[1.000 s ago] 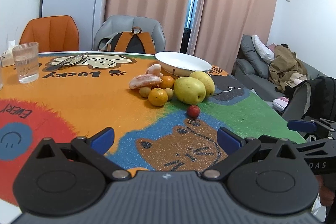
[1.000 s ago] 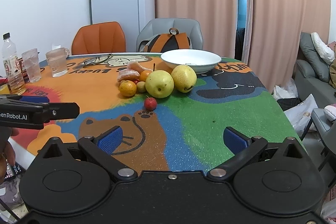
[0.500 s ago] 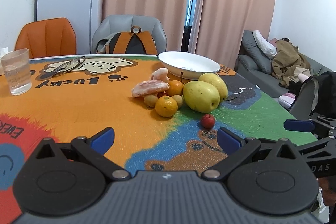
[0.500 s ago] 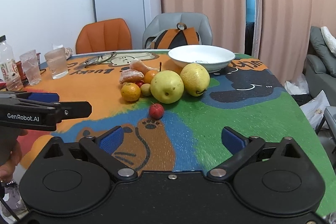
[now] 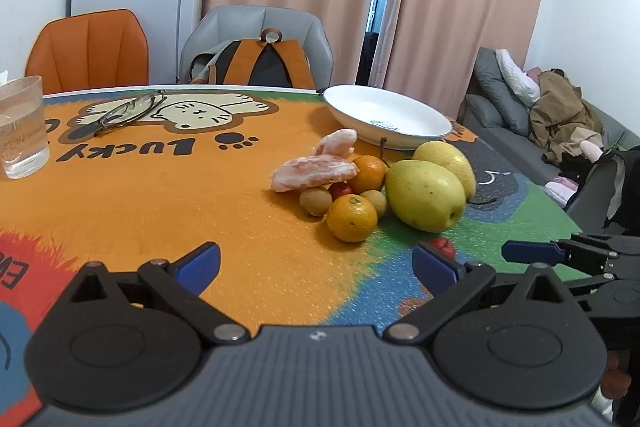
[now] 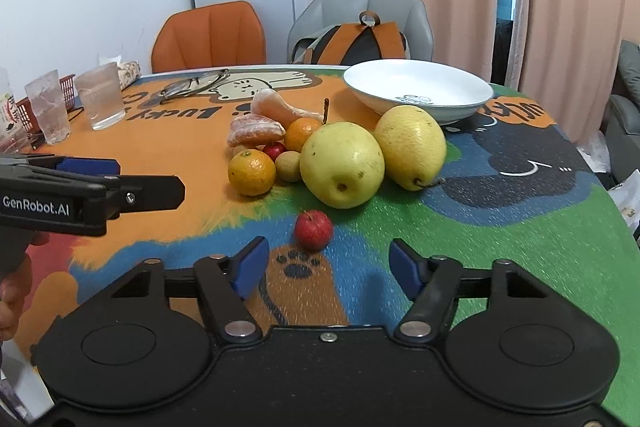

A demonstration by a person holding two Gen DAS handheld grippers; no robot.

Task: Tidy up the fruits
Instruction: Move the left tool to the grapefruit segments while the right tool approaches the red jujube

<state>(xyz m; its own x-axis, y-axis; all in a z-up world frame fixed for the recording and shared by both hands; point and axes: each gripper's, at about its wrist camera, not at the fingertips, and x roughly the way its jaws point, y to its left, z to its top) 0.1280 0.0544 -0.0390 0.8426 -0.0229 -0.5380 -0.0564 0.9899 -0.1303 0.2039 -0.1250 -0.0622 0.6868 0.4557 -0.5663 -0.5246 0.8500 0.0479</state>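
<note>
A heap of fruit lies mid-table: two yellow pears, two oranges, peeled citrus segments, small brownish fruits. A small red fruit lies alone nearer me. An empty white bowl stands behind the heap. My right gripper is open, its fingers just short of the small red fruit. My left gripper is open and empty, a little short of the near orange; it also shows in the right wrist view.
Glasses of water and a red basket stand at the table's left. Spectacles lie at the back. An orange chair and a grey chair with a backpack stand behind. The table edge curves at right.
Both grippers have moved forward toward the fruit heap. The right gripper's fingers have narrowed somewhat and now stand close to the small red fruit. No fruit has moved.
</note>
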